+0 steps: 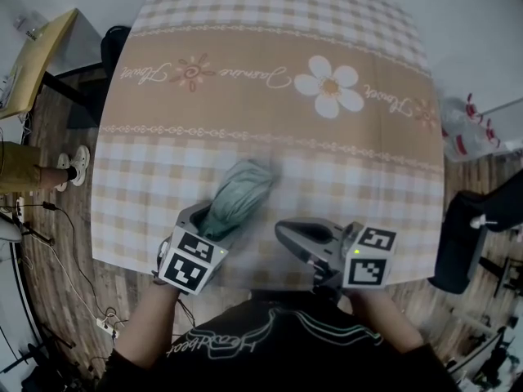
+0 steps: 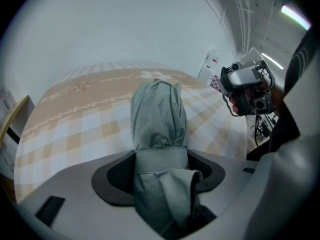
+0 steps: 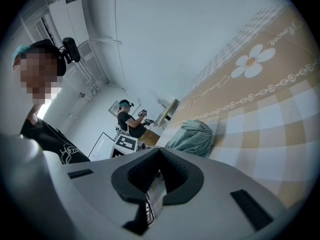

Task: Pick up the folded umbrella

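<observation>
The folded umbrella [image 1: 243, 188], grey-green and bound by a strap, lies on the checked tablecloth [image 1: 351, 178] near the table's front edge. My left gripper [image 1: 214, 221] points steeply down over its near end. In the left gripper view the umbrella [image 2: 159, 116] fills the gap between the jaws of the left gripper [image 2: 160, 160]; its fabric touches both dark pads [image 2: 117, 176] without looking squeezed. My right gripper [image 1: 286, 233] hovers to the umbrella's right, apart from it, jaws together. In the right gripper view the right gripper [image 3: 159, 156] is pointed past the umbrella [image 3: 192, 136].
A large white flower print [image 1: 329, 86] marks the cloth's far band. A wooden desk [image 1: 37, 60] and a person's shoes [image 1: 72, 166] are at the left, water bottles [image 1: 466, 129] and a dark chair [image 1: 462, 235] at the right. Another person [image 3: 131, 119] stands far off.
</observation>
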The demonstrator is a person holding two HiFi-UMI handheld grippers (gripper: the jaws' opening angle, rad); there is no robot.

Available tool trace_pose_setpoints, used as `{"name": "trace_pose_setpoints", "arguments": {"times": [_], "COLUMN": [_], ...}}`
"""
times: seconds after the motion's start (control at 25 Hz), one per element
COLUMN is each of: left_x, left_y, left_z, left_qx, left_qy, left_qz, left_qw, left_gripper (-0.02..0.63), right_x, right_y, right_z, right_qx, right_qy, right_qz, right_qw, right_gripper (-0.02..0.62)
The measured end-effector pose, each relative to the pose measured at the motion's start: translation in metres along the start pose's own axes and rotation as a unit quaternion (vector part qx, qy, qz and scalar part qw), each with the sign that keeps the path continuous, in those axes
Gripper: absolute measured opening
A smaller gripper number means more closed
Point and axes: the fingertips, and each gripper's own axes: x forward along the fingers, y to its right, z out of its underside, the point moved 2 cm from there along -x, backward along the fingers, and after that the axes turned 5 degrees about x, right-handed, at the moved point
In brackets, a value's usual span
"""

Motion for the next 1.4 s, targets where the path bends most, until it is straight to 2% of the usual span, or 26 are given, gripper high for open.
{"name": "trace_pose_setpoints", "arguments": {"times": [0.28,0.56,0.84,1.0,1.4], "left_x": [-0.005,0.0,0.0,-0.002,-0.012], "left_y": [-0.011,-0.001,-0.003,-0.002,0.014], "left_z": [0.006,0.002,0.002,0.003,-0.006], "left_qx": [-0.002,-0.004,-0.006,-0.021,-0.062], "left_qy": [-0.001,-0.003,-0.01,-0.015,0.023], "left_qz": [0.002,0.007,0.009,0.012,0.015], "left_qw": [1.0,1.0,0.9999,0.9996,0.9977], "left_gripper": [0.268,0.261,0.256,0.255,0.253], "right_x": [0.021,0.012,0.008,-0.006,-0.052], "right_y": [0.002,-0.006,-0.028,-0.037,-0.046], "right_z": [-0.016,-0.02,0.001,0.013,0.035], "right_qx": [0.0,-0.017,-0.018,-0.017,-0.016], "right_qy": [-0.011,-0.009,0.004,0.02,0.064], "right_qz": [-0.003,-0.001,0.015,0.031,0.084], "right_qw": [1.0,1.0,1.0,0.999,0.994], "right_gripper": [0.011,0.011,0.011,0.011,0.011]}}
